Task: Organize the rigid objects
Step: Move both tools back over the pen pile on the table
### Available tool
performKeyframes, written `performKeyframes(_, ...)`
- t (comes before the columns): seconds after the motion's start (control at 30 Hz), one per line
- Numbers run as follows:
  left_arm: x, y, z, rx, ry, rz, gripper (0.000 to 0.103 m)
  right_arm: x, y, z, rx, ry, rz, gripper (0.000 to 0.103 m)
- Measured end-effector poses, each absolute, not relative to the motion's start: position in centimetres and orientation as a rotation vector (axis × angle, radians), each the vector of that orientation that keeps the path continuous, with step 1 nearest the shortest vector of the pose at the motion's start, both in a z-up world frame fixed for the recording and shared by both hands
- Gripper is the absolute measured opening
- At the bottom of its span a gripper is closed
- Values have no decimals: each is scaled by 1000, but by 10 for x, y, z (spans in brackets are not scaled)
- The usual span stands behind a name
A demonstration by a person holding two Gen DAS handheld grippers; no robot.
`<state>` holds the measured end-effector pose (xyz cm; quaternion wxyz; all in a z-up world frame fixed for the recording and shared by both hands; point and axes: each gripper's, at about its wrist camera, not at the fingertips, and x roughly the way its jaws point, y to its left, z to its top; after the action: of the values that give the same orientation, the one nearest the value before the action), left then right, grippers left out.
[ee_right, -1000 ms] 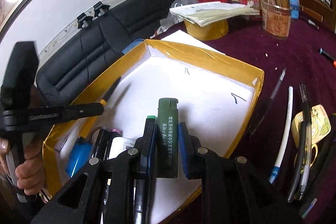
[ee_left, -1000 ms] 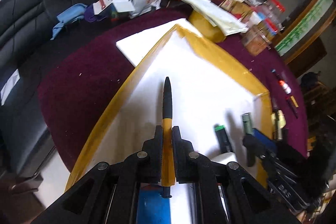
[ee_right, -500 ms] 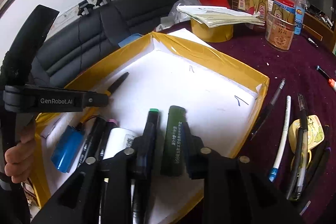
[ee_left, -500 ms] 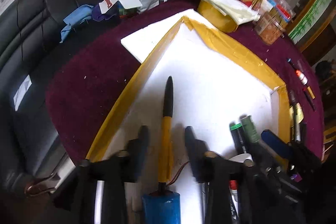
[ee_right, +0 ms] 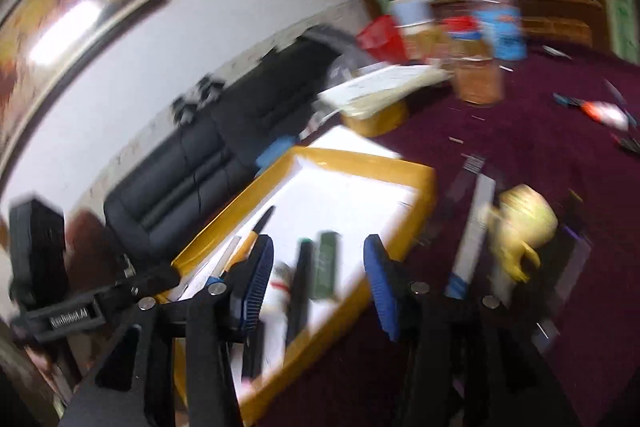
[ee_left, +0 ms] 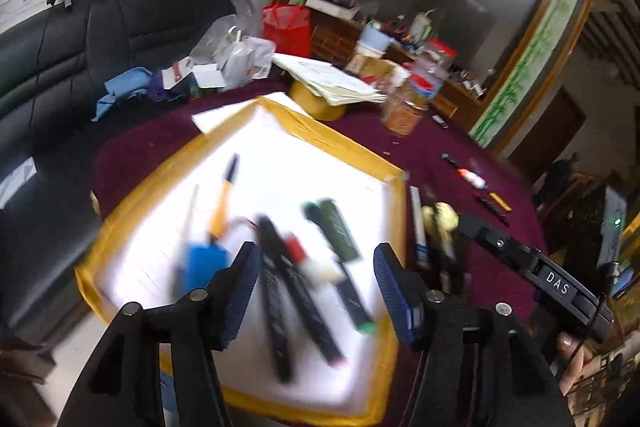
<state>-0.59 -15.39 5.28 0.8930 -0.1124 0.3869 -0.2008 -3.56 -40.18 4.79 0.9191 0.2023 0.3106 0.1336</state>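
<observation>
Both grippers, left (ee_left: 314, 287) and right (ee_right: 316, 281), hang spread and empty above the yellow-rimmed tray (ee_left: 344, 147), where the yellow pen (ee_left: 222, 199), green lighter (ee_left: 338, 229) and markers (ee_left: 296, 303) lie gathered toward its near edge, evidently sorted there.

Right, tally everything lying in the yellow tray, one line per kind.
Black markers: 3
Yellow pen: 1
Green lighter: 1
Blue block: 1
White tube: 1
Grey stick, blurred: 1
Total: 8
</observation>
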Motion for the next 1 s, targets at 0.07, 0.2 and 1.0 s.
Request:
performKeyframes(0.07,-19,-172,48,-228,804,-453,64,-59,-427,38,469,653,221,47)
performKeyframes(0.2,-38,-212,42,-162,821,-538,64,-92,-467,9,496,745,57,47)
performKeyframes(1.0,-73,-254,31,-54,847,-654,64,-98,-429,-30,263,917,-206,16)
